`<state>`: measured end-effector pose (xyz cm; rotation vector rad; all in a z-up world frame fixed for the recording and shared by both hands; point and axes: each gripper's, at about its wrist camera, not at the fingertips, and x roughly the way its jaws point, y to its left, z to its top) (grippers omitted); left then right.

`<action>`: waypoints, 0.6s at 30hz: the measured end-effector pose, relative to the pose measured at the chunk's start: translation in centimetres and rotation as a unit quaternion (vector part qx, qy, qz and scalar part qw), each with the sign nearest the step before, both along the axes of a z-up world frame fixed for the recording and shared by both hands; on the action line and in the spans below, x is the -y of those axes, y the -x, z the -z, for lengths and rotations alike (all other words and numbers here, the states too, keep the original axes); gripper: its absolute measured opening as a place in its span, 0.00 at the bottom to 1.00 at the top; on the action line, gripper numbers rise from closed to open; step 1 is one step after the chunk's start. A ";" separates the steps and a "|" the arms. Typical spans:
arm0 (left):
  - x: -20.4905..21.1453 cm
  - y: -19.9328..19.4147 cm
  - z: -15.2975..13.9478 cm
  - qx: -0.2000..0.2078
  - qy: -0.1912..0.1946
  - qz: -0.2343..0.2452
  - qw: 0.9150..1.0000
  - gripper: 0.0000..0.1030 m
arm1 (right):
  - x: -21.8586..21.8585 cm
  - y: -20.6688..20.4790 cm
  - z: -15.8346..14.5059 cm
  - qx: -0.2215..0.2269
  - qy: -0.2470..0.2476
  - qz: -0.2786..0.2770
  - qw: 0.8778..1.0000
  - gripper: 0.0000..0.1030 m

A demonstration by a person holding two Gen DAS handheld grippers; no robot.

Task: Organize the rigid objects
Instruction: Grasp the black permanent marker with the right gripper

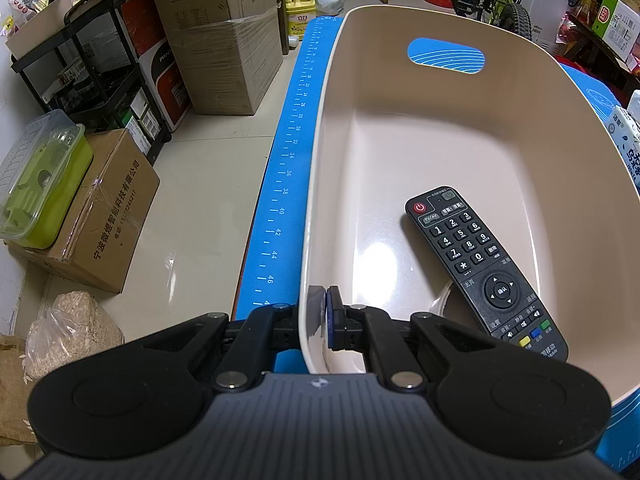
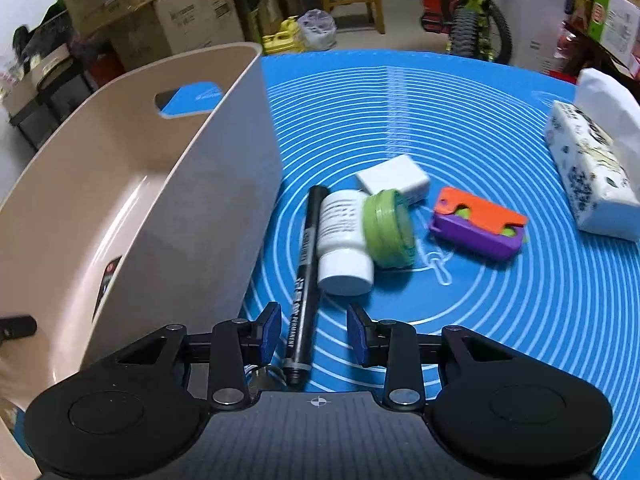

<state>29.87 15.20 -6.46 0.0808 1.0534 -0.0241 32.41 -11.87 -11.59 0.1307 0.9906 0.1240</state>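
1. Marker [image 2: 305, 280], black with white lettering, lies flat on the blue mat [image 2: 520, 300] just beside the outer wall of the beige bin [image 2: 224, 184]; its long axis runs from the right gripper [image 2: 314, 336] away toward the middle of the mat, one end under the gripper.
2. Right gripper jaws stand apart astride the marker's near part, pads clear of it.
3. White bottle [image 2: 343, 240] lies on its side touching the marker, roughly parallel to it, cap end toward the camera.
4. Green lid [image 2: 386, 228], white block [image 2: 394, 178] and orange-and-purple box [image 2: 478, 222] crowd just beyond; a tissue pack [image 2: 588, 176] lies well apart.
5. Left gripper [image 1: 325, 320] is clamped on the bin's near rim.
6. Remote control [image 1: 484, 272] lies inside the bin, power button pointing to the far wall, tail propped on the near wall.
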 end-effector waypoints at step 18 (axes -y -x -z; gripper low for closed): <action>-0.3 0.1 0.0 0.001 0.002 0.001 1.000 0.09 | -1.9 0.1 1.2 0.024 0.046 -0.025 0.998 0.24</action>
